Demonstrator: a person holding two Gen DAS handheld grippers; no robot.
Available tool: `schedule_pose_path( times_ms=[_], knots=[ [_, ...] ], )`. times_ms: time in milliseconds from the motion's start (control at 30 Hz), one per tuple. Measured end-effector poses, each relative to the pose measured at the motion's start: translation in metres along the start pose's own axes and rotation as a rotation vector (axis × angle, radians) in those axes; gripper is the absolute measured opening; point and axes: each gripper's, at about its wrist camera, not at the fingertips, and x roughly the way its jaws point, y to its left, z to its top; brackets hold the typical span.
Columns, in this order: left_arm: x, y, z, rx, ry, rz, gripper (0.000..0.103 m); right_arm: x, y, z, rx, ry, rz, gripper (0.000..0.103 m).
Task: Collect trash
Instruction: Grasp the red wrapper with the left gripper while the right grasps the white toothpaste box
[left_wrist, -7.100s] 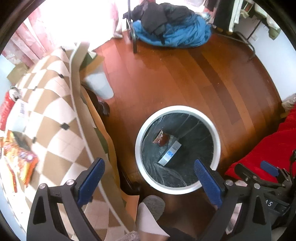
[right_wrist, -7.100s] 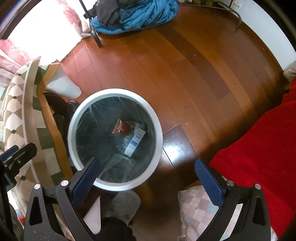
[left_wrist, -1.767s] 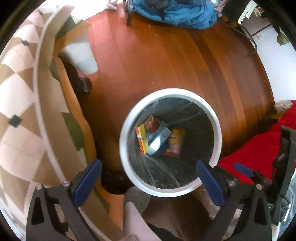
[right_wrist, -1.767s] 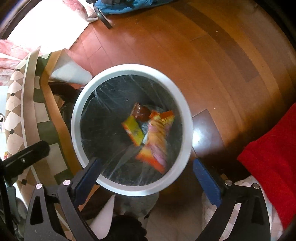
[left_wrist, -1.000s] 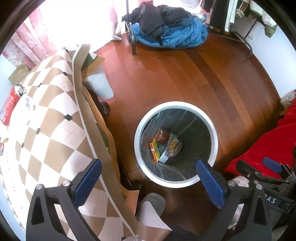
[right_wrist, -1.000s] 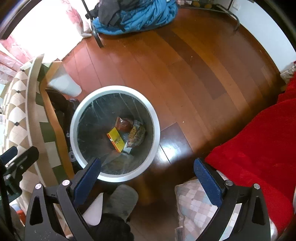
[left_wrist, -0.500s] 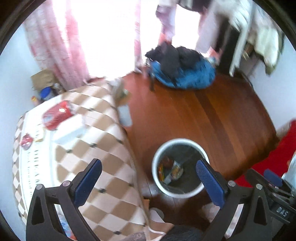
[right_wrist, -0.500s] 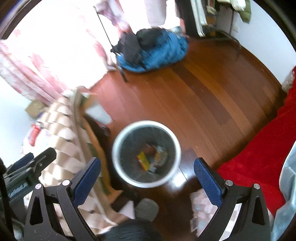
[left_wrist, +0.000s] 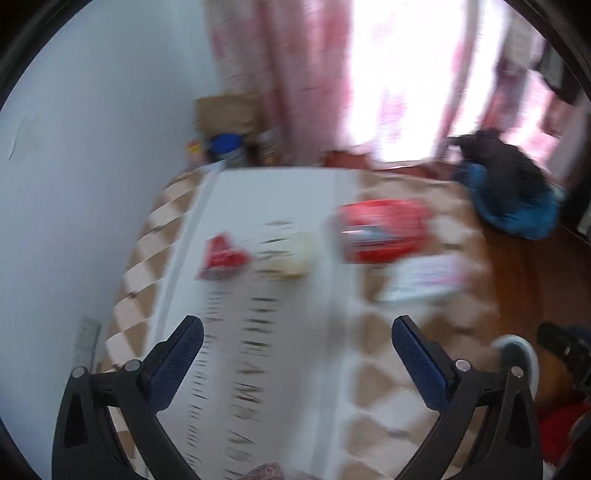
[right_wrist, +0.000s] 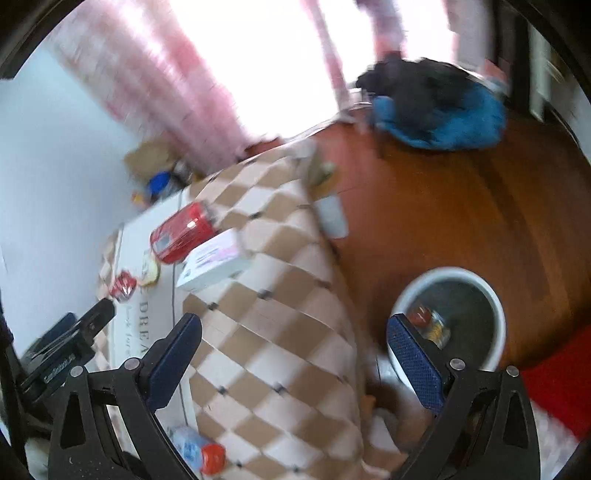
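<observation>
Targeting small red packet (left_wrist: 221, 260) beside the red can (left_wrist: 382, 236) on worktop (left_wrist: 295, 369): light, crinkly, pinch an edge. Both jaws spread, empty.

checkered tablecloth (right_wrist: 280, 302), pink curtains (left_wrist: 295, 74), blue bedding (right_wrist: 461, 118)

We see daylight pouring through the pink curtains (left_wrist: 295, 74), blown out to white glare at the top of both views. Motion blur smears the desk (left_wrist: 295, 332) and its items; fisheye bending darkens the corners. Only the jaws stay sharp.
</observation>
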Motion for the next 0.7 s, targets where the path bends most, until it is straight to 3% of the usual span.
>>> schedule_pose_path(
  times_ms=[167, 300, 367, 467, 633, 700],
  knots=[
    [0.058, 0.047, -0.010, -0.084, 0.073, 0.088, 0.103, 0.079, 0.084, 0.034, -0.361, 0.118, -0.080, 0.101],
    [0.083, 0.056, -0.020, -0.132, 0.110, 0.094, 0.103, 0.129, 0.138, 0.034, -0.749, 0.193, -0.229, 0.101],
    [0.092, 0.056, -0.023, -0.143, 0.120, 0.088, 0.103, 0.146, 0.151, 0.031, -0.870, 0.231, -0.260, 0.101],
    [0.097, 0.054, -0.020, -0.148, 0.126, 0.081, 0.103, 0.166, 0.161, 0.032, -0.935, 0.280, -0.279, 0.101],
    [0.091, 0.059, -0.019, -0.142, 0.106, 0.090, 0.103, 0.179, 0.159, 0.029, -0.927, 0.312, -0.280, 0.099],
    [0.088, 0.066, -0.018, -0.149, 0.093, 0.088, 0.103, 0.172, 0.158, 0.030, -0.885, 0.311, -0.264, 0.089]
  ],
)
